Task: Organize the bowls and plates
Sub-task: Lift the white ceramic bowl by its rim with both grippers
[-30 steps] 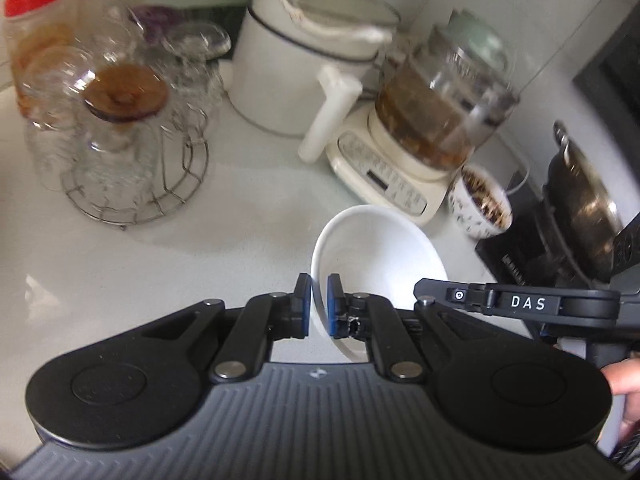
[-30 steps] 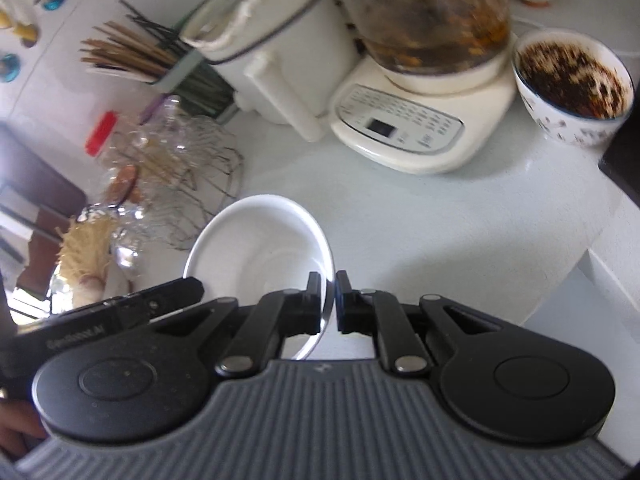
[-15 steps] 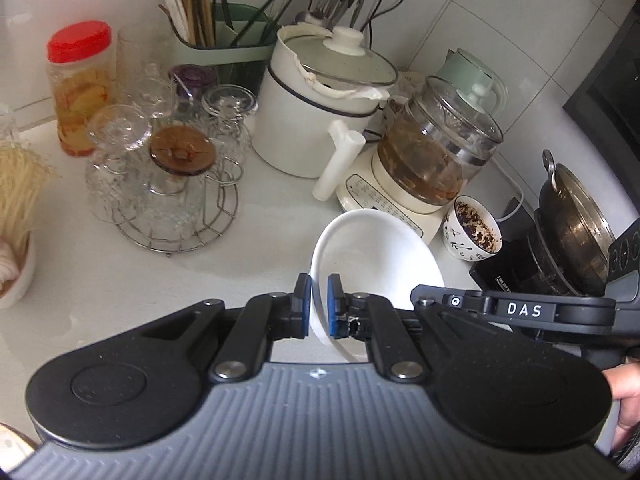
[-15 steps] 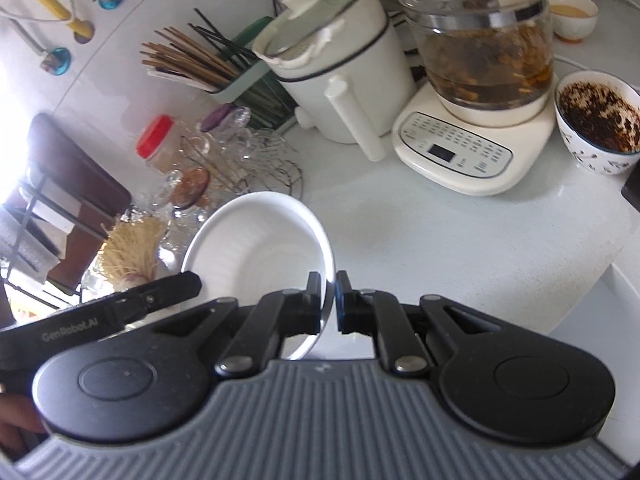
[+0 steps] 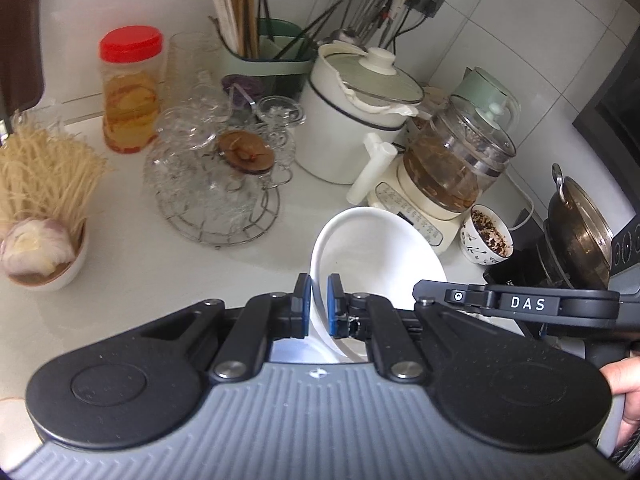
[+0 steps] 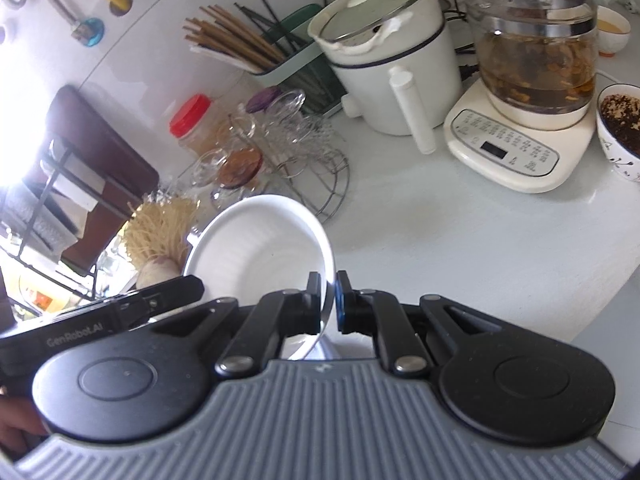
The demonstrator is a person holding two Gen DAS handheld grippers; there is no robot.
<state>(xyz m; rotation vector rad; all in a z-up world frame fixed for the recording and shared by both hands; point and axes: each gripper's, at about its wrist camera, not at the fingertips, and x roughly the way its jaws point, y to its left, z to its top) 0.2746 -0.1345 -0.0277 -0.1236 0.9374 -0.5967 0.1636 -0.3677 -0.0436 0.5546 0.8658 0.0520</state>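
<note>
White ceramic, the bowl point(image 5: 376, 256) is hanging tilted above the countertop point(image 5: 168, 272), in front of the electric kettle base point(image 5: 416, 216) and pinched at opposite rims by both tools. Only the left wrist view is showing the dark wok point(image 5: 580, 224) to the right of the kettle base, a bowl holding garlic and dried noodles point(image 5: 40, 248) far to its left, and a bare fingertip at the frame edge gripping the other tool's handle. Only the right wrist view is showing wall hooks point(image 6: 88, 32) high on the tiles left of the kettle base, a dark wooden chair point(image 6: 100, 152), and a small cup point(image 6: 612, 36) behind the glass kettle point(image 6: 536, 40). Both views are showing the white pot point(image 5: 352, 120), the wire rack of glassware point(image 5: 224, 184), the red-lidded jar point(image 5: 128, 92), the chopstick holder point(image 5: 272, 60) and the patterned bowl of dark flakes point(image 5: 488, 236) beside the kettle base. The left gripper point(image 5: 318, 304) is reaching level toward the kettle base, its blue pads point(image 5: 332, 300) nearly together, clamping the bowl's left rim. The right gripper point(image 6: 328, 300) is angling in from the opposite side, its jaws likewise narrowed on the bowl's right rim point(image 6: 326, 264).
</note>
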